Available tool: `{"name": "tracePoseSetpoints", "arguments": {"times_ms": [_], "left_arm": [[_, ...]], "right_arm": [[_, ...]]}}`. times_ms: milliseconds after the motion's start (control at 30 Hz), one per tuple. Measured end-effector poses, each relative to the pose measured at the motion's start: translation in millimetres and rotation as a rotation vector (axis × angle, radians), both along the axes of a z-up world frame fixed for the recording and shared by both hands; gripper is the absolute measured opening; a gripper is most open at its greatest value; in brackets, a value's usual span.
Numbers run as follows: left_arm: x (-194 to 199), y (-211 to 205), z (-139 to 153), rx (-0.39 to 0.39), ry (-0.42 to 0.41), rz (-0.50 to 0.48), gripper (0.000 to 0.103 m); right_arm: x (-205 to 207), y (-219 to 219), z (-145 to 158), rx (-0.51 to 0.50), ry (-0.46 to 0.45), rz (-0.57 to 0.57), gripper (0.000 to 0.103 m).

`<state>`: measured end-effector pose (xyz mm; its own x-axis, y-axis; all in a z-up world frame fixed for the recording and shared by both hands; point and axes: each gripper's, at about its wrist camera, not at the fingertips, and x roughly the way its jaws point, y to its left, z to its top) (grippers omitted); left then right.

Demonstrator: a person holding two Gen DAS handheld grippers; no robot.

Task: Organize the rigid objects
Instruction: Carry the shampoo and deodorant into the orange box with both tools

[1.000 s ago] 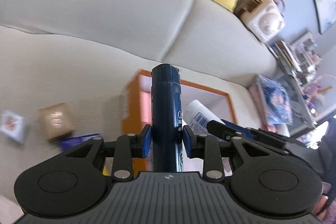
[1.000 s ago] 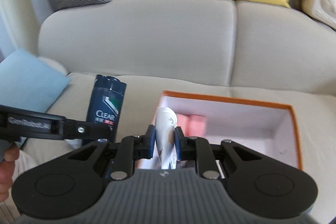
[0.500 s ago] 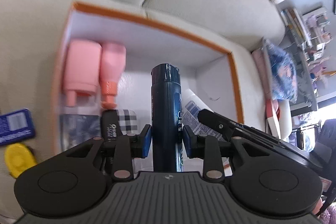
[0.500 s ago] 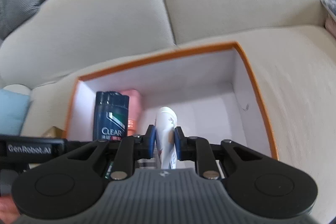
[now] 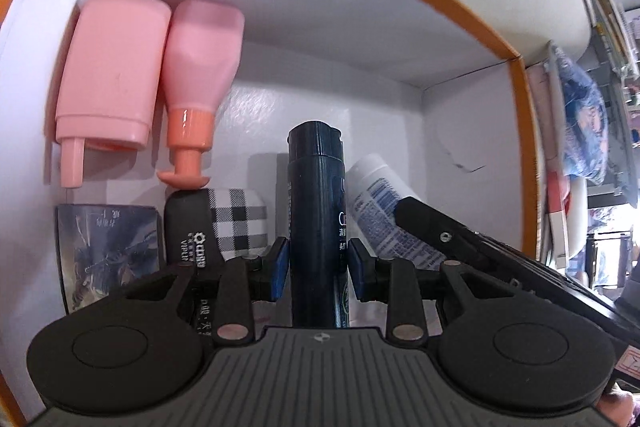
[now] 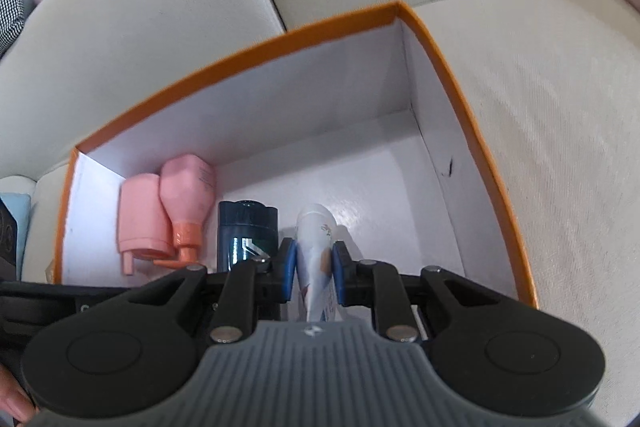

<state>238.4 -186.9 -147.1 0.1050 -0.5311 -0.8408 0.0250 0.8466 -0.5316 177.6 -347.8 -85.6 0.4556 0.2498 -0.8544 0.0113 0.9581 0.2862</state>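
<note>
Compared with a second ago, both views now look steeply down into the orange-rimmed box [image 5: 472,15] instead of across the sofa [image 6: 160,7]; the white box floor fills most of the left wrist view, and the things that lay on the cushion beside the box are out of sight. What each hand carries is unchanged.

The left gripper [image 5: 318,269] has its jaws closed on a dark blue bottle [image 5: 316,195]. The blue pads press its two sides low on the body, and the capped end sticks out forward between them, over the box floor. The right gripper [image 6: 313,273] has its jaws nearly shut on a white tube [image 6: 316,251], squeezed flat between the pads, its rounded end pointing forward into the box.

In the box, two pink bottles [image 5: 116,67] lie side by side against the far left corner, nozzles toward the camera. Nearer lie a black container with a checked pattern [image 5: 216,223] and, left of it, a dark printed packet [image 5: 108,247]. The blue bottle and the tube sit side by side, just right of the pink bottles in the right wrist view.
</note>
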Motion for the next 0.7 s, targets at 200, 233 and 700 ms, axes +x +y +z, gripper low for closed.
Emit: {"name": "tracePoseSetpoints", "arguments": {"times_ms": [200,233,700], "left_arm": [[-6,-3,0,0.054,-0.014,-0.039,0.036],[-6,-3,0,0.058,-0.015,-0.042,0.036],[-22,11,22,0.107,-0.083,-0.078,0.051]], "right_arm": [[-5,-3,-7,0.025,0.018,0.02,0.021],[-7,-3,-8,0.023,0.025,0.024,0.021],[-15,10,-12,-0.159,0.041,0.099,0.018]]}}
